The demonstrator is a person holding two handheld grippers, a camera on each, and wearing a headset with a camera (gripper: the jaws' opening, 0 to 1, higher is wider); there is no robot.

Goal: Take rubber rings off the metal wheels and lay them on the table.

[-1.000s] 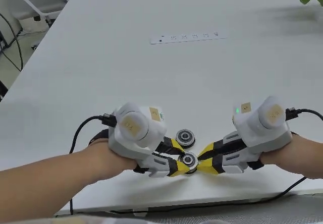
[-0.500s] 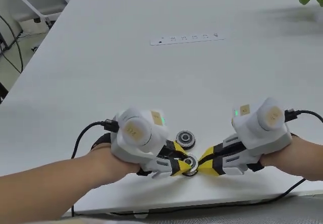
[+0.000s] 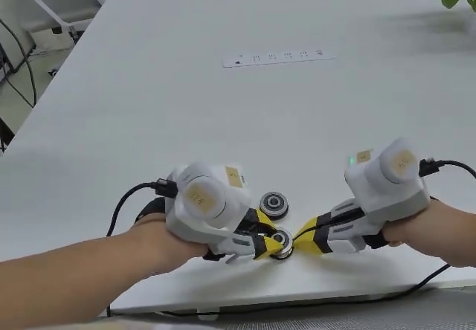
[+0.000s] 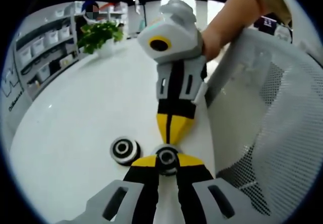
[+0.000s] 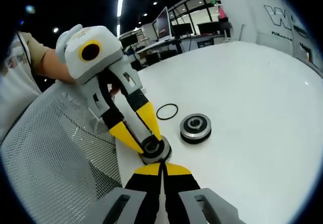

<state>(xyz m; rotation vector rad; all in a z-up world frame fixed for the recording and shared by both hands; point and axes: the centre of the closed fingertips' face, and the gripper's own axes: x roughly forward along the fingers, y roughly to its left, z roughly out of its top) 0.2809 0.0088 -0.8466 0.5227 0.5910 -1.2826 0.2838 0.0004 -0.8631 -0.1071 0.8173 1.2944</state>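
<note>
Since a second ago the left gripper (image 3: 266,245) has sunk a little toward the table (image 3: 223,122) and rolled slightly. The right gripper (image 3: 300,242) has tipped its body upward. Their tips remain together at the held wheel (image 3: 281,238).

Taking the held wheel as the landmark:
- **Left gripper:** It comes in from the wheel's left and is clamped on it. In the left gripper view one yellow tip sits on each side of the wheel's body.
- **Right gripper:** It comes in from the opposite side with its jaws pressed together. Its tips touch the wheel's near rim, so the wheel lies straight ahead of it along its own long axis.
- **What the right tips hold:** Whether they have a fold of rubber pinched between them cannot be made out.
- **Second wheel (image 3: 274,204):** It stands just behind the held wheel, farther from the person, with its dark band on it.
- **Loose rubber ring (image 5: 167,111):** It lies flat on the table beyond the held wheel, beside the left gripper's jaws.

The two grippers face each other along one line through the wheel, which lies nearly flat with its faces up and down. Judging from this, the left gripper's job is to anchor the wheel, and the right gripper is the one placed to do the peeling. The next pull would probably have to run back along that line, away from the left gripper, and lift over the rim.
</note>
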